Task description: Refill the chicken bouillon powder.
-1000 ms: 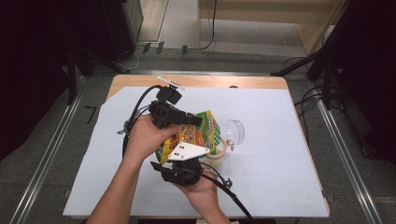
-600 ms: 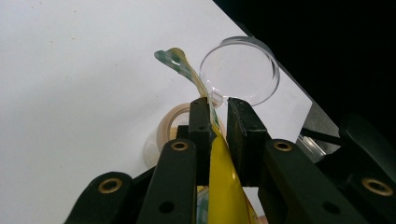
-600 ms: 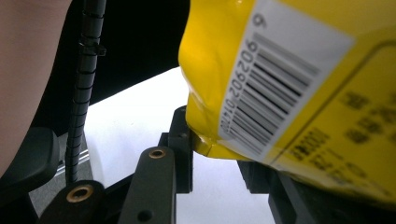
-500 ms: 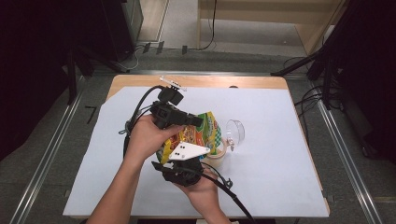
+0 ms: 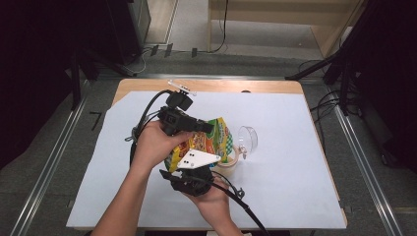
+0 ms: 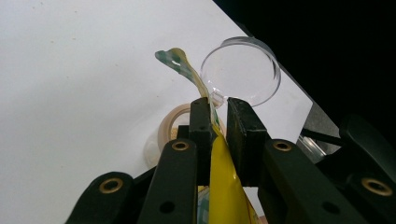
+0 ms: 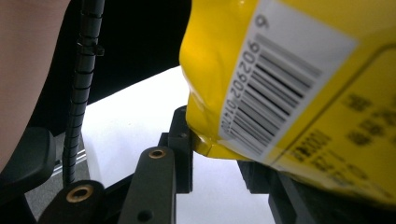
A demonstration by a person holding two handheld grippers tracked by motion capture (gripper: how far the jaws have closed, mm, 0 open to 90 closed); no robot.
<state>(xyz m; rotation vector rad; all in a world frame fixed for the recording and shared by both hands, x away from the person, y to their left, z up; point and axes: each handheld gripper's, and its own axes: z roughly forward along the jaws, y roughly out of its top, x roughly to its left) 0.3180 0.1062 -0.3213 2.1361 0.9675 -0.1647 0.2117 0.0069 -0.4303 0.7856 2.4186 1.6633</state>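
Both tools pinch the yellow snack bag (image 5: 206, 142) (left tool (image 6: 215, 122) its top edge, right tool (image 7: 217, 154) its bottom corner) above the counter (image 5: 295, 162).

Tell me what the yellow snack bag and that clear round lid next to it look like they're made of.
The snack bag looks like thin glossy plastic film: it creases, shines, and carries a printed barcode. The clear round lid looks like hard transparent plastic, since the white table cover shows through it and its rim holds a crisp shape; glass can't be ruled out.
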